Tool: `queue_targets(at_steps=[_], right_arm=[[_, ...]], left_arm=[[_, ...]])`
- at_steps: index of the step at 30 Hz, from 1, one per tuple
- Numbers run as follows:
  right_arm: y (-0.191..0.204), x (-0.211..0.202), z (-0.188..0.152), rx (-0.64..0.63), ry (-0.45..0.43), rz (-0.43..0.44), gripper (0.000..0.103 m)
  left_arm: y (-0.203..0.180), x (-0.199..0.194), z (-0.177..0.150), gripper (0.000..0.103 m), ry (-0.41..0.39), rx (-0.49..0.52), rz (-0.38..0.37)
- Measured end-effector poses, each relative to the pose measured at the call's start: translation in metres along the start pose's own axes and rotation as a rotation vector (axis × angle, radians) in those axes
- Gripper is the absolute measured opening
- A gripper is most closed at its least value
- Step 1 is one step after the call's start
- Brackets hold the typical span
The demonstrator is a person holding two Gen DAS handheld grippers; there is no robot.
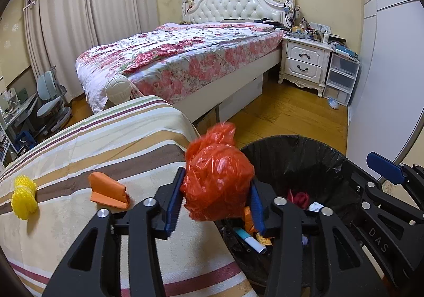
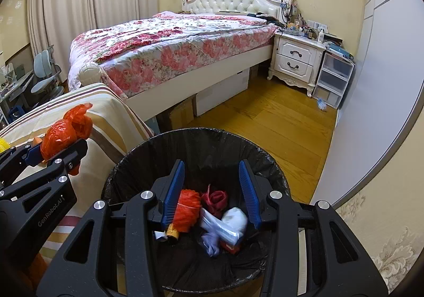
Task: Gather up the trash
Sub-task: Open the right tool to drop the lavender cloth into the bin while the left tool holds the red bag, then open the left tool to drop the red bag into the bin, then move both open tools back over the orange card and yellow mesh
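On the striped cover point(image 1: 79, 154) at the left, a yellow foam net point(image 1: 23, 197) and an orange folded paper point(image 1: 108, 191) are seen. The crumpled orange bag point(image 1: 217, 180) is clasped between the left gripper's point(image 1: 216, 204) pads, beside the black-lined bin point(image 2: 201, 143). The right gripper point(image 2: 209, 191) is held apart and empty over the bin's trash.

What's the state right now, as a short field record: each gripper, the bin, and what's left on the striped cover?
left gripper: red plastic bag between its jaws, beside the bin's rim
right gripper: open, empty, over the bin
trash bin: black liner, already holds trash
striped cover: yellow foam net and orange folded paper remain
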State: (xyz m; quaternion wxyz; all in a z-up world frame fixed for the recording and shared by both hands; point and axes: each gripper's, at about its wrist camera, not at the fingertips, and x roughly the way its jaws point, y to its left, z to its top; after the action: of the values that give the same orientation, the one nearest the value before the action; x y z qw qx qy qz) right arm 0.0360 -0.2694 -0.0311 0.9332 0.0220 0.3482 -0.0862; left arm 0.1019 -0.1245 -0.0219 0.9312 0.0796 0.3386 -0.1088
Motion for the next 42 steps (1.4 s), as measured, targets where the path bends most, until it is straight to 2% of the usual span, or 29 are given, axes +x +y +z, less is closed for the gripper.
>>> queue_targets(at_steps=[6, 8, 10, 18, 23, 30, 38, 42], right_arm=[[-0.003, -0.003, -0.001, 0.008, -0.005, -0.006, 0.042], [-0.004, -0.004, -0.001, 0.008, -0.004, -0.012, 0.043], [-0.005, -0.005, -0.001, 0.011, -0.004, -0.018, 0.052], [-0.003, -0.013, -0.001, 0.017, -0.009, -0.014, 0.056], [0.009, -0.020, -0.002, 0.021, -0.005, 0.032, 0.057], [0.053, -0.031, -0.007, -0.022, 0.014, 0.145, 0.061], [0.128, -0.039, -0.012, -0.146, 0.034, 0.261, 0.061], [0.164, -0.034, -0.014, -0.220, 0.061, 0.300, 0.065]], left_arm=[[-0.003, -0.003, 0.000, 0.071, -0.022, 0.014, 0.004], [-0.003, -0.006, 0.000, 0.071, -0.029, 0.018, 0.009], [-0.004, -0.008, 0.000, 0.073, -0.031, 0.020, 0.015], [0.019, -0.019, -0.001, 0.075, -0.024, -0.030, 0.044], [0.045, -0.031, -0.009, 0.076, -0.021, -0.068, 0.086], [0.096, -0.046, -0.031, 0.076, 0.005, -0.128, 0.173], [0.161, -0.064, -0.059, 0.076, 0.039, -0.225, 0.283], [0.188, -0.066, -0.070, 0.076, 0.062, -0.264, 0.324]])
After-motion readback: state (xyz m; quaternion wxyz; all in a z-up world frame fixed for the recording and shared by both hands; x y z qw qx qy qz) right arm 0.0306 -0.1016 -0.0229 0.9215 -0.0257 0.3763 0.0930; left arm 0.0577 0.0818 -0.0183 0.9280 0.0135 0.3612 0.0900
